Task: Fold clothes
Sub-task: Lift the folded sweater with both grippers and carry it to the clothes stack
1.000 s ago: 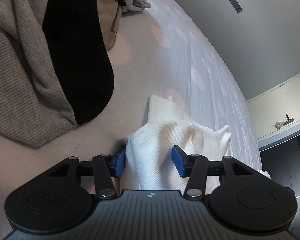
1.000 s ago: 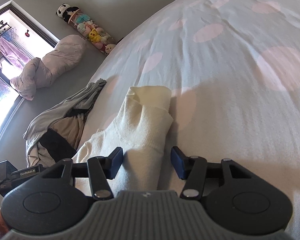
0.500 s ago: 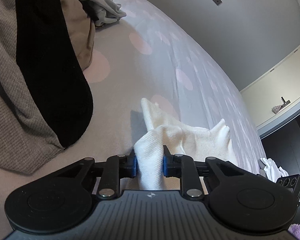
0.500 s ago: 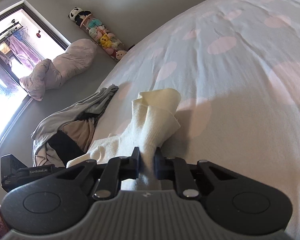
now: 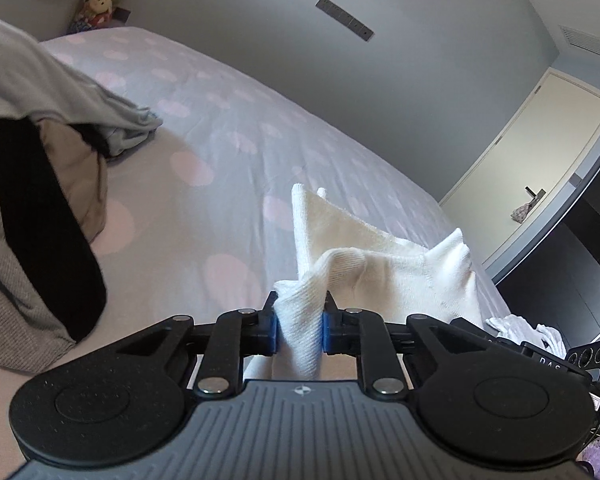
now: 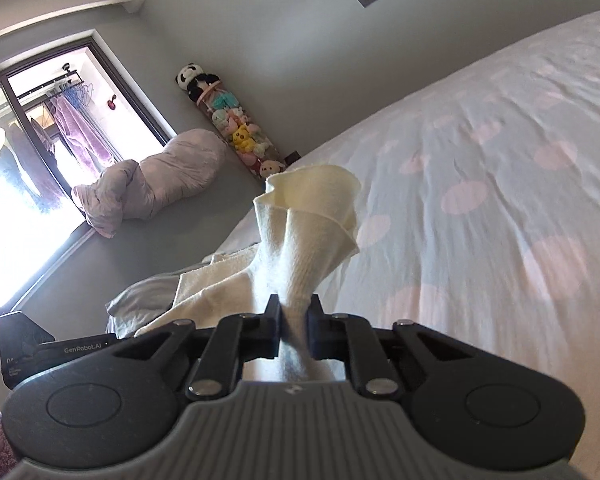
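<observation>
A white knit garment [image 5: 400, 276] hangs lifted off the spotted bed sheet [image 5: 220, 128], gathered into folds. In the left wrist view my left gripper [image 5: 299, 320] has its blue pads pressed on a bunched corner of it, and the jaws are still closing on the cloth. In the right wrist view my right gripper [image 6: 294, 322] is shut on another part of the same garment [image 6: 312, 224], whose cuff flares out above the fingers. The cloth between the two grips sags toward the bed.
A pile of clothes lies left on the bed: a grey knit [image 5: 16, 264], a black piece [image 5: 40, 216] and a light grey one [image 5: 40, 76]. On the floor lie a bundled duvet [image 6: 156, 176] and plush toys [image 6: 236, 128]. A door [image 5: 540, 140] stands far right.
Both grippers closed from open onto the white garment, then rose and lifted it off the bed. The views tilted up toward the walls.
</observation>
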`<state>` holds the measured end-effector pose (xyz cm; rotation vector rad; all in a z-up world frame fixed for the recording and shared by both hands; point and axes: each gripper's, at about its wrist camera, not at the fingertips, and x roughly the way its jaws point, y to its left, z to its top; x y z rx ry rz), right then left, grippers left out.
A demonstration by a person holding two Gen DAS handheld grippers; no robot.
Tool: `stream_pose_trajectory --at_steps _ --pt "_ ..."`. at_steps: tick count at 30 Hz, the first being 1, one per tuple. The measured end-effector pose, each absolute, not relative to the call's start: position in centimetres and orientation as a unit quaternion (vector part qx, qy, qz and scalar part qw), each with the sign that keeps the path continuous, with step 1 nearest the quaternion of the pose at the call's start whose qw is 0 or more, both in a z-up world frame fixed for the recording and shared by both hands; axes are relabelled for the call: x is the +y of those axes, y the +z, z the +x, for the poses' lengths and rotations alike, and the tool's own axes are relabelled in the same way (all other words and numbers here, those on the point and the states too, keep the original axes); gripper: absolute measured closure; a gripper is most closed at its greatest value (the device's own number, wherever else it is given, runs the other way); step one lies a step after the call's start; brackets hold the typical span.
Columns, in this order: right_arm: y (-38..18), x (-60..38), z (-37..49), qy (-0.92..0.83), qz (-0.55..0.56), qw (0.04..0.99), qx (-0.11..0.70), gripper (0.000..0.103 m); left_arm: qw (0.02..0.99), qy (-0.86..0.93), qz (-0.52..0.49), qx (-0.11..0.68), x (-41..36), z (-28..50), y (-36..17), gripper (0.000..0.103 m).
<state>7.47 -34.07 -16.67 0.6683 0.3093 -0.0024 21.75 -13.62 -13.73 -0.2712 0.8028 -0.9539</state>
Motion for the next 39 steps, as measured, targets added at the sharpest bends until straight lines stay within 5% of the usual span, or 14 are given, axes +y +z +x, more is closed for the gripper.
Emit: stream_pose_trajectory --at_steps 18,29,39 --pt "-4.7 -51.3 -15.9 -0.137 0.272 0.952 0.038 0.089 0.704 -0.626 -0.097 0.322 -35.5 9.4 -3.8 0.089" --pt "0.4 -63.9 -30.5 -0.266 0.226 0.933 0.088 0.089 0.583 -0.711 -0.074 0.385 -52.0 -1.6 -5.2 0.091" --pt "0.6 -74.6 -34.7 -0.323 0.221 0.901 0.185 0.089 0.521 -0.723 -0.076 0.448 -61.8 -6.5 -10.1 0.092"
